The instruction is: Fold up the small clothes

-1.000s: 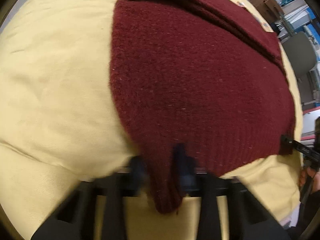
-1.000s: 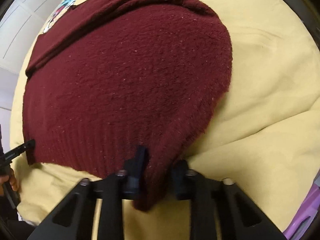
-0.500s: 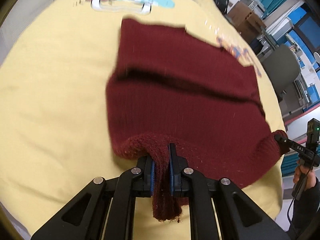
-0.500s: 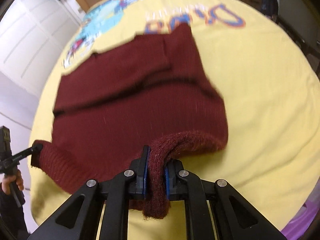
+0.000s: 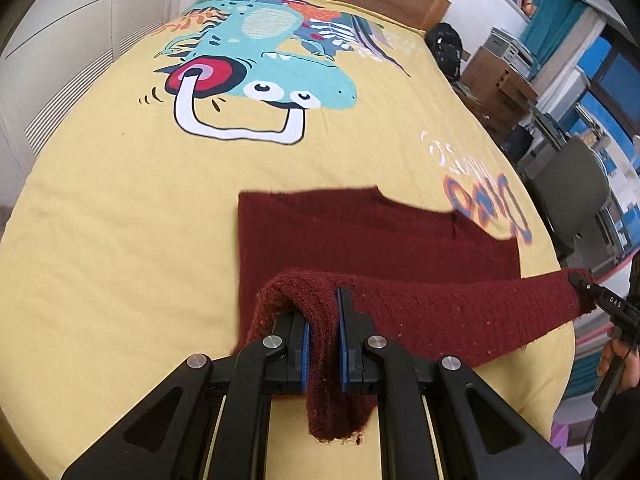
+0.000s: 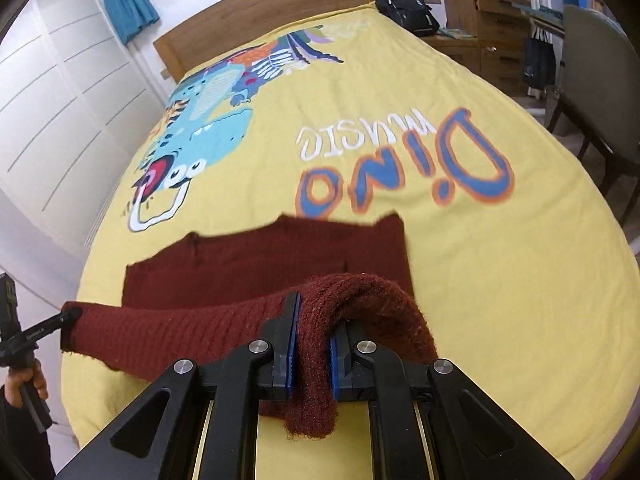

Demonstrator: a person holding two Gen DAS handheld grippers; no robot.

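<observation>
Your left gripper (image 5: 323, 336) is clamped tight, blue pads (image 5: 305, 350) pressed in from both sides, held low and level. Your right gripper (image 6: 311, 350) matches it: pinched closed, same height. Your right hand (image 5: 618, 360) and left hand (image 6: 30, 380) grip the handles, well apart.

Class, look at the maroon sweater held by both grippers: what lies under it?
Under the maroon sweater lies the yellow bedspread. The sweater's far edge overlaps part of the "Dino" lettering; whatever sits beneath the fabric is covered.
</observation>
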